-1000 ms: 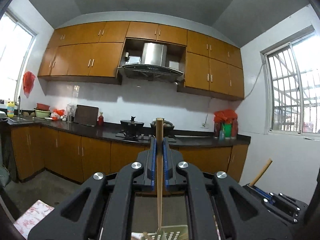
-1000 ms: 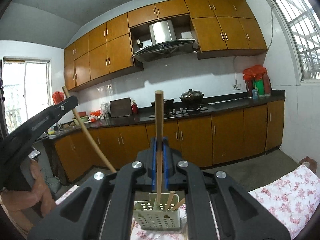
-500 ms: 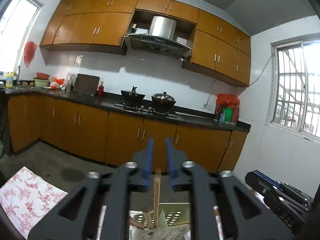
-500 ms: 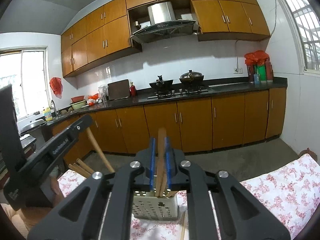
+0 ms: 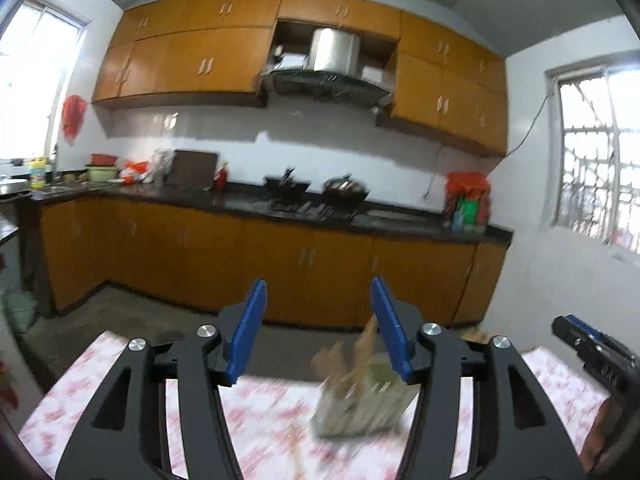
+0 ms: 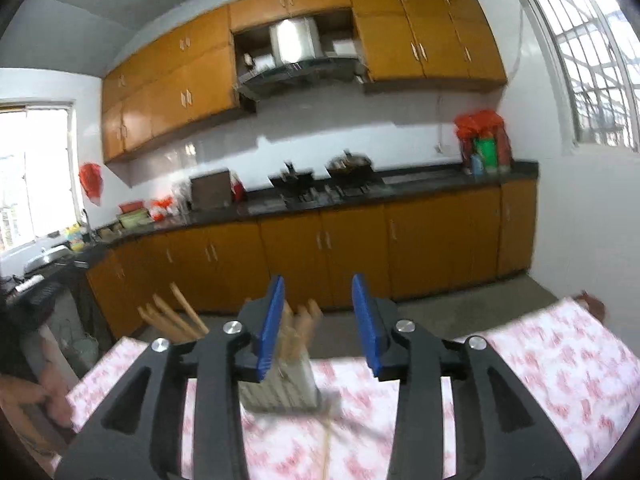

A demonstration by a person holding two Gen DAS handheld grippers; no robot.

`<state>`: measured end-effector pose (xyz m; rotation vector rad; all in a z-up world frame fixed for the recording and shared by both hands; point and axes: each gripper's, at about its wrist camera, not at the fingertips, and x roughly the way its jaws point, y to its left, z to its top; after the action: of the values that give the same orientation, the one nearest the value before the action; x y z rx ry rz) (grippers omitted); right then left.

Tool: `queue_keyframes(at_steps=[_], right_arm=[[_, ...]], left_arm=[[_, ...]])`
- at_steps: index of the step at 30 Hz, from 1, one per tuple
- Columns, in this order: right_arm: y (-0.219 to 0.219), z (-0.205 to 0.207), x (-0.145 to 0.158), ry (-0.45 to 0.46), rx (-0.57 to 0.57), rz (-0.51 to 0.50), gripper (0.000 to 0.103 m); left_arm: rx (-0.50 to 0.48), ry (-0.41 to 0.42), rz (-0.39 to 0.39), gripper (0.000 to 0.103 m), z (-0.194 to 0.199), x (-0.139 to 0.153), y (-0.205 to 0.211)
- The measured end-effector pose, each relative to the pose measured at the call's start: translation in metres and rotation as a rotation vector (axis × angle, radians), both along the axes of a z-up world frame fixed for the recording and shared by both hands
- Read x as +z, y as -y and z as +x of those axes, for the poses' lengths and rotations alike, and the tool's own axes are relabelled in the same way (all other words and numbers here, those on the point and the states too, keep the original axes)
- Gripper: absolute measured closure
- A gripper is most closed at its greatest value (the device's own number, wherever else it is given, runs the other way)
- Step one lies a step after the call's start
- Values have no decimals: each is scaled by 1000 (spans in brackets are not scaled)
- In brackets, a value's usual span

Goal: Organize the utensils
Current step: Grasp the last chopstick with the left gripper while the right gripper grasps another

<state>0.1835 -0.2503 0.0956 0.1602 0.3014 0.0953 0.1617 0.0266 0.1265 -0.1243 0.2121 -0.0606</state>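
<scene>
Both claws are opening with nothing pinched: left claw (image 5: 318, 330), right claw (image 6: 318, 322). The chopstick holder (image 6: 280, 386) could be tipped if clipped during withdrawal.

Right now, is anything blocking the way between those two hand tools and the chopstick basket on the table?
Nothing visible does. The basket stands just ahead of the right tool and the left tool, whose jaws are opening, empty.
</scene>
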Motion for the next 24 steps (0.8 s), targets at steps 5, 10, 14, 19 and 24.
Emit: queue_keyframes(at_steps=[5, 10, 14, 19, 24], right_arm=[[-5, 3, -94, -280, 56, -23, 66], [-34, 5, -175, -503, 137, -55, 73], [-39, 5, -200, -567, 145, -48, 74], [-42, 6, -207, -579, 139, -68, 75], [-41, 8, -211, -577, 134, -80, 80]], left_arm=[[43, -216, 51, 45, -10, -70, -15], [-35, -454, 74, 49, 2, -139, 2], [-84, -555, 110, 50, 12, -175, 22], [-81, -613, 120, 53, 22, -198, 32], [-62, -653, 125, 60, 20, -218, 35]])
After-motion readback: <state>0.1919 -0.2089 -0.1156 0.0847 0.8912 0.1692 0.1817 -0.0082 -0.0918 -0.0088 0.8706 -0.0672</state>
